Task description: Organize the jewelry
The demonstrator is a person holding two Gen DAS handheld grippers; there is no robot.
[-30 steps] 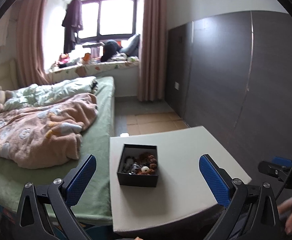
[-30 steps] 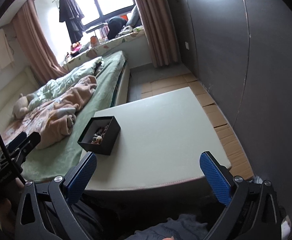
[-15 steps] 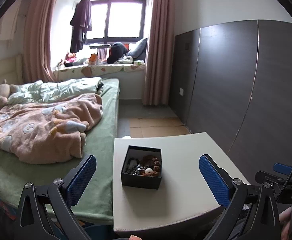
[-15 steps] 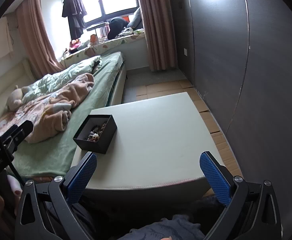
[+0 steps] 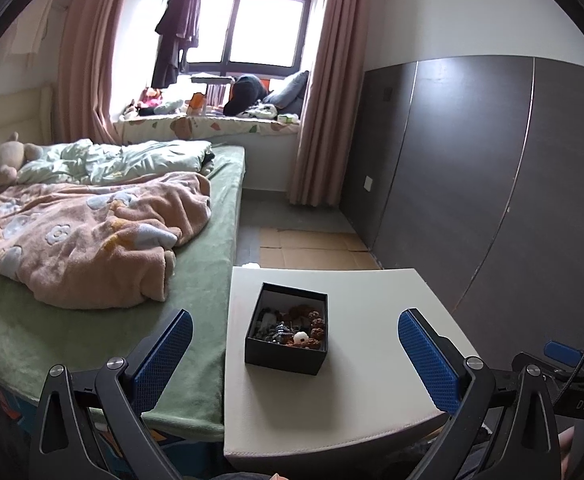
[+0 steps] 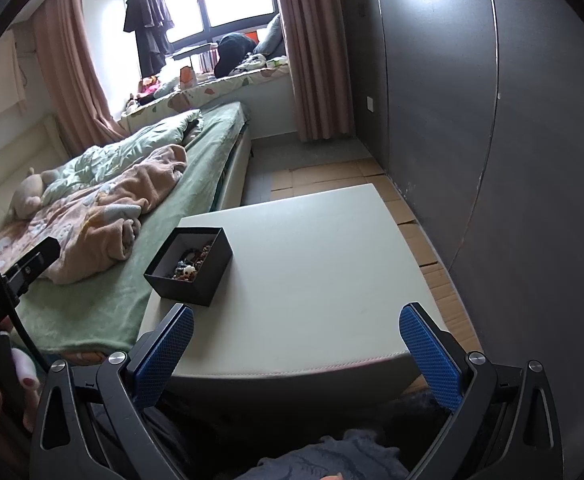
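A small black open box (image 5: 288, 354) stands on the left part of a white table (image 5: 351, 400). Inside lies a tangle of jewelry (image 5: 292, 326): brown beads, dark chain pieces and a white bead. My left gripper (image 5: 295, 344) hovers wide open above and short of the box, holding nothing. In the right wrist view the same box (image 6: 196, 284) sits near the table's (image 6: 311, 280) left edge, with the jewelry (image 6: 190, 266) showing inside. My right gripper (image 6: 296, 344) is open and empty over the table's near edge, to the right of the box.
A bed (image 5: 92, 300) with a green sheet and a pink blanket (image 5: 84, 232) touches the table's left side. A dark panelled wall (image 5: 491, 180) runs along the right. Cardboard sheets (image 5: 311, 248) cover the floor beyond the table. A hand (image 6: 20, 372) holds the left gripper's body.
Both grippers have risen and tilted up a little, so the box sits lower and nearer in each view. Both stayed open. The box has not moved.
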